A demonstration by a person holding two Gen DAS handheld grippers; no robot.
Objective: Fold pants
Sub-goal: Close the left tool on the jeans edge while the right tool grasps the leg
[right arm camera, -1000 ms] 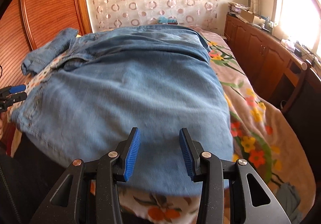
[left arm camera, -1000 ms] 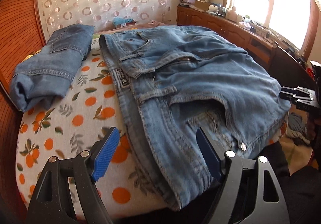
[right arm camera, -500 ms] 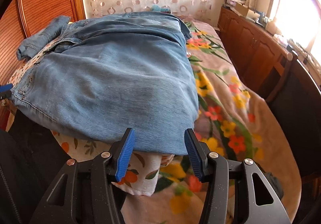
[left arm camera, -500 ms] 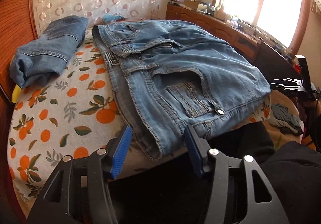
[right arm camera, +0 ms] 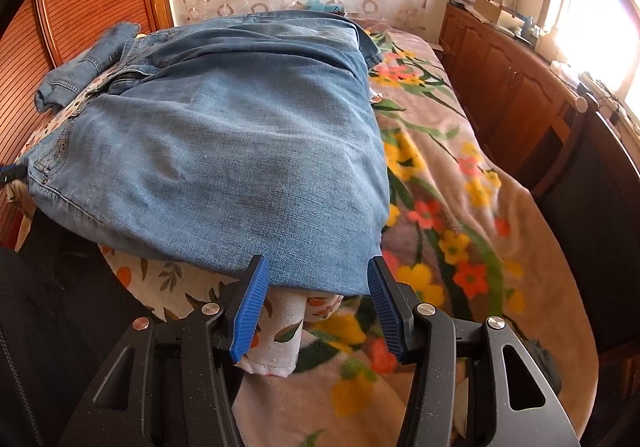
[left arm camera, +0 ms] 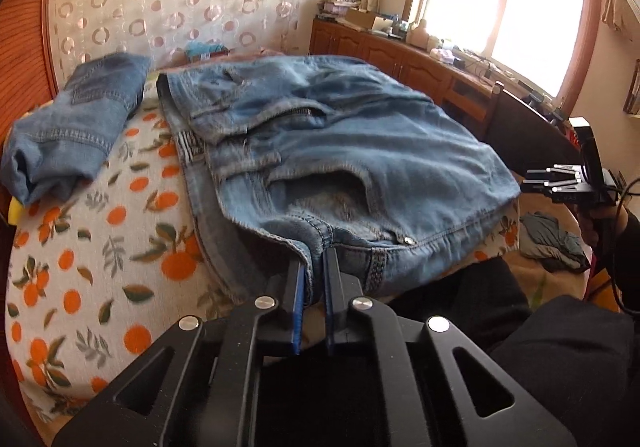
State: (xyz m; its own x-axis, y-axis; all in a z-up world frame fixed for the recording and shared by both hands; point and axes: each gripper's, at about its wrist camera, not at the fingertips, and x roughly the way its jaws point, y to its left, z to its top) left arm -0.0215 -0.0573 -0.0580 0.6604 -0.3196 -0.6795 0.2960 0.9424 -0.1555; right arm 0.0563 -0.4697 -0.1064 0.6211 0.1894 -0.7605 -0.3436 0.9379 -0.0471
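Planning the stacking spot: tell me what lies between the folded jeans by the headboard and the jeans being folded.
In the left wrist view, only bare orange-print sheet separates the folded jeans from the spread jeans; nothing else lies there.

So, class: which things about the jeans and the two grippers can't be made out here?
- Left wrist view: jeans blurred, the waistband label unreadable.
- Right wrist view: left gripper cut off by the frame edge.
- Right wrist view: jeans' underside hidden where the right gripper straddles their edge.
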